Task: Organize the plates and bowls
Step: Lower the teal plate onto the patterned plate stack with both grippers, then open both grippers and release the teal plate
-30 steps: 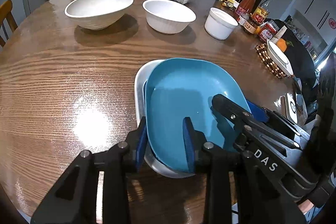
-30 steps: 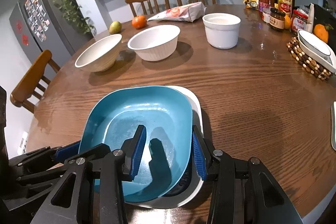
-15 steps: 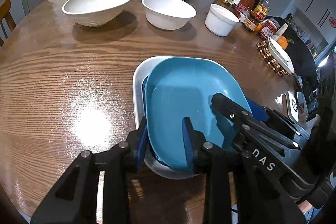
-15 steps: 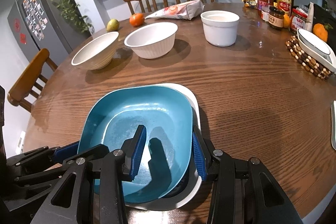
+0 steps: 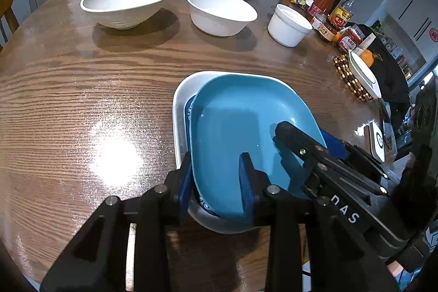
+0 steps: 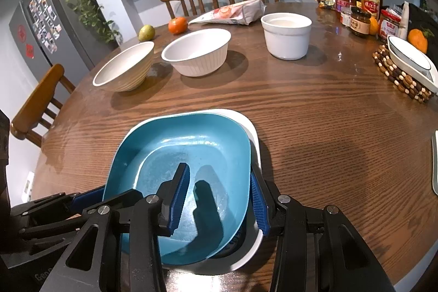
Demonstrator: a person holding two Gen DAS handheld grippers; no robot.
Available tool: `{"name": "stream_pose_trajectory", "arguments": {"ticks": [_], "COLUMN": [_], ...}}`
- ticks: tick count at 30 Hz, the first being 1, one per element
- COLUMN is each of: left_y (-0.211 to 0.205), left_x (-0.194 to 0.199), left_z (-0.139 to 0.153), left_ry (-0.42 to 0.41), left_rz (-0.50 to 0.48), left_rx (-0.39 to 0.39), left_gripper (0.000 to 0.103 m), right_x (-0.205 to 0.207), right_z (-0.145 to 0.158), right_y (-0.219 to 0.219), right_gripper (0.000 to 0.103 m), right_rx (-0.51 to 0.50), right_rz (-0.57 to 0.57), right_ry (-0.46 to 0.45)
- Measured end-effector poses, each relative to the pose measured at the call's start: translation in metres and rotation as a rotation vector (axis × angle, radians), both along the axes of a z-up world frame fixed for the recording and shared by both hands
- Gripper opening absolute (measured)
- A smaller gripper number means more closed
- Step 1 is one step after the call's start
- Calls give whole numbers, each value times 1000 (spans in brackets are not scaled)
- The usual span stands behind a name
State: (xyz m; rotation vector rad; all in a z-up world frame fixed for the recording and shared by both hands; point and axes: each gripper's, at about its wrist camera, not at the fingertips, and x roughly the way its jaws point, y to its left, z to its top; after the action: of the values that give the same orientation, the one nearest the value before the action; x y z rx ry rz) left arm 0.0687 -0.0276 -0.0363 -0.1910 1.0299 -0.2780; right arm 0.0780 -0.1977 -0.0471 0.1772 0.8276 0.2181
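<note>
Wooden table (image 5: pixel 82 100), both tools gripping blue plate (image 5: pixel 241 111)

Bright, even light; a white glare patch on my table (image 5: pixel 115 155) left of the blue plate (image 5: pixel 241 111). Fisheye edges bend and darken.

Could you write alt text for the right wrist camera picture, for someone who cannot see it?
The right gripper straddles the near rim of a teal dish stacked in a white plate on a round wooden table. Three white bowls, fruit, jars and bottles stand farther back.
</note>
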Motion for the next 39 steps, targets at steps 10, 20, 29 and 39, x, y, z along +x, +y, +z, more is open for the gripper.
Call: {"name": "stream_pose_trajectory", "arguments": {"ticks": [10,20,29,39], "left_y": [-1,-3,0,15], "left_x": [-1,-6,-12,-13], "left_z": [4,14,28,51], "left_ry": [-12,-59,-103,-165], "left_rz": [6,5,10,43], "left_rx": [16,29,15,7], "left_gripper": [31,48,58,71], "right_x": [-2,-5,-7,-9], "right_z": [4,13,19,42], "right_y": [2,-1,-4,-6], "right_gripper": [45,45,52,71], "right_rx": [-25,-66,-53,-65], "right_rz": [-9,-53,-50,-56], "right_ry": [-6,-32,-48,-106]}}
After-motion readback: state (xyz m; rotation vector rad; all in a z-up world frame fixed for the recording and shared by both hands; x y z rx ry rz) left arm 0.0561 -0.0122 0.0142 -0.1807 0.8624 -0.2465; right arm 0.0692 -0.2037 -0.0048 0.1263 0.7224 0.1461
